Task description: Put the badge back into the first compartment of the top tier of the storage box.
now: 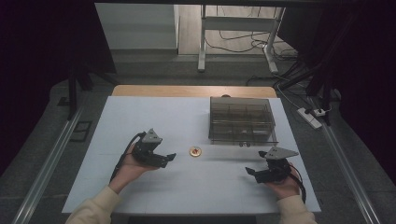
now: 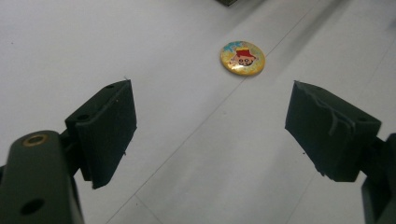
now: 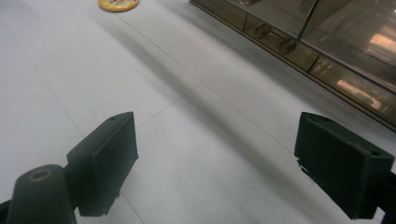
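A white desk [image 1: 154, 121] stands in a dim room, cables on the floor beyond. A round badge [image 1: 194, 151] lies flat near the desk's middle, just before a clear compartment box [image 1: 240, 120]. Left gripper [image 1: 164, 158] and right gripper [image 1: 252, 171] have fingers spread, empty. Likely step: approach the badge low, straddling its rim, since a flat disc slips easily.

Badge [image 3: 118, 4] cut by top edge in right gripper view; compartment contents of clear box [image 1: 241, 120] too small to tell.
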